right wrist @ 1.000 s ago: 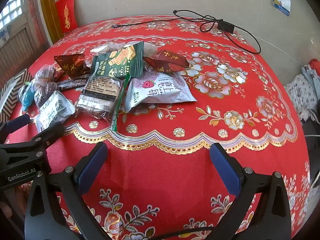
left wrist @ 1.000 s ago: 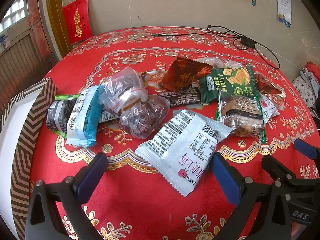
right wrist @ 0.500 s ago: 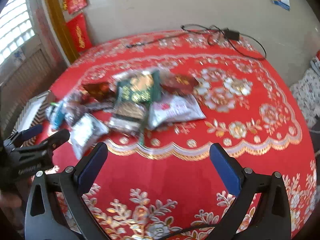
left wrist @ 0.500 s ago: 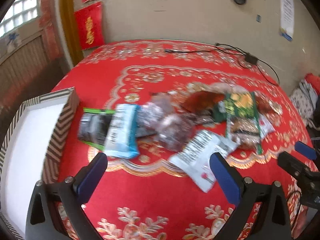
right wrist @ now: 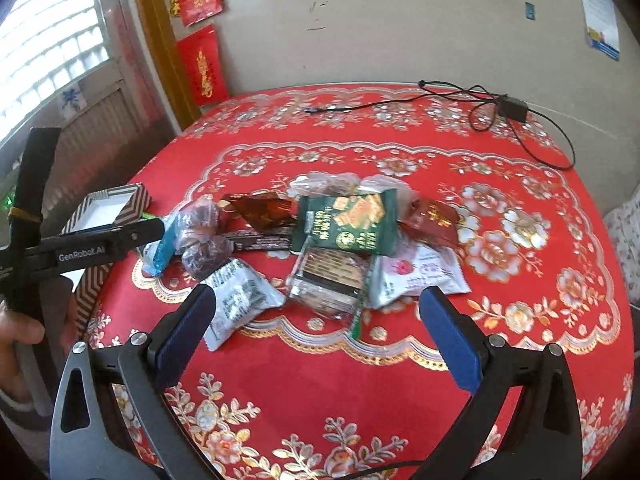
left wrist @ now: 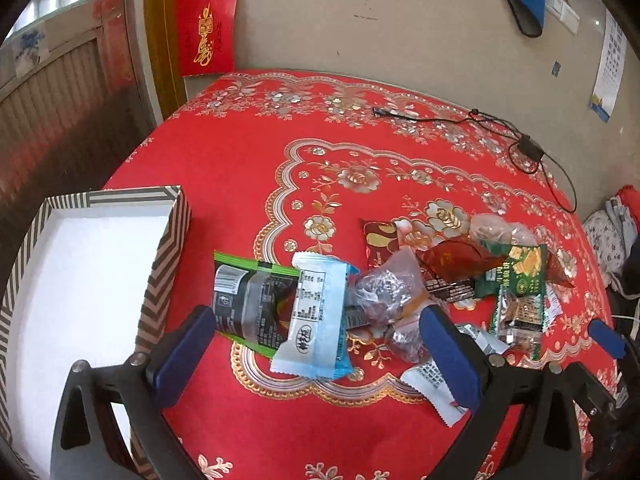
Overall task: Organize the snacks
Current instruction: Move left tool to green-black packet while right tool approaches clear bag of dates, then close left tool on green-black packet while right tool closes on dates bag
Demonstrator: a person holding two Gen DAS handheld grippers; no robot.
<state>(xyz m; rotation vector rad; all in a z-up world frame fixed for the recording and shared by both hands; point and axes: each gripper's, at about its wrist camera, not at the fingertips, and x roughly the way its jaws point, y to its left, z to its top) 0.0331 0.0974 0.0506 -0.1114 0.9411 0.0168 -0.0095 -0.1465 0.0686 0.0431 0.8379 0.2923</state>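
Both tongs, left gripper (left wrist: 316,344) and right gripper (right wrist: 316,328), hung spread wide and empty above the snack pile (right wrist: 320,236) mid-table. Overlapping slick packets risked dragging neighbours along in any pinch. Open cloth lay toward the striped box (left wrist: 160,256) at the table's left edge.

The striped box (left wrist: 164,240) runs off the left edge. The black packet (left wrist: 248,304) lies partly under the blue packet (left wrist: 316,320). The white packet (left wrist: 436,384) is partly behind a gripper finger.
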